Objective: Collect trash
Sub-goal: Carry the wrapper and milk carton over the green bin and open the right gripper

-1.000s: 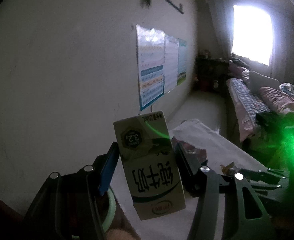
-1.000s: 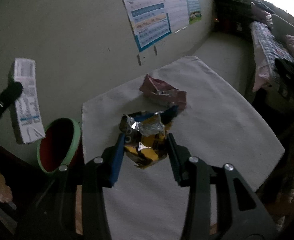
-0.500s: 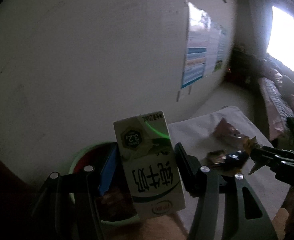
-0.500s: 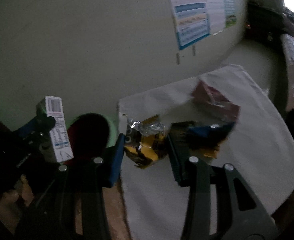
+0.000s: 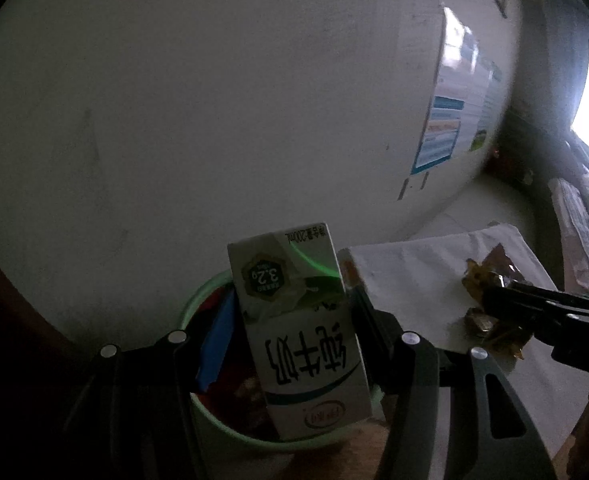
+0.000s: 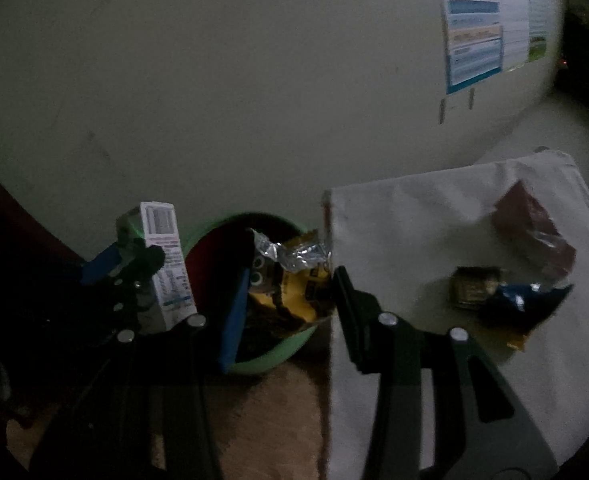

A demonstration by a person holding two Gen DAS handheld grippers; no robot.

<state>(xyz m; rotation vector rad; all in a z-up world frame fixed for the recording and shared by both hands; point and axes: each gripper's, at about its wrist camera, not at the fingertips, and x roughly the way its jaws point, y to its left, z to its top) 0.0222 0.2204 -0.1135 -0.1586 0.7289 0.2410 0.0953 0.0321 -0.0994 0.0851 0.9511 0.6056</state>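
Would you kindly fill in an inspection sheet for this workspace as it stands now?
Surface: white cloth-covered table.
Job's things: white milk carton and yellow crumpled snack wrapper, both held over the green-rimmed red bin.
Clutter: maroon wrapper, blue wrapper and small dark packet on the cloth.
Grippers: left gripper clamps the carton; right gripper clamps the yellow wrapper.
Cables: nothing seen.
Surroundings: pale wall with posters.

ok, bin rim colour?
Light green rim on the bin, red inside; clearest in the right wrist view.
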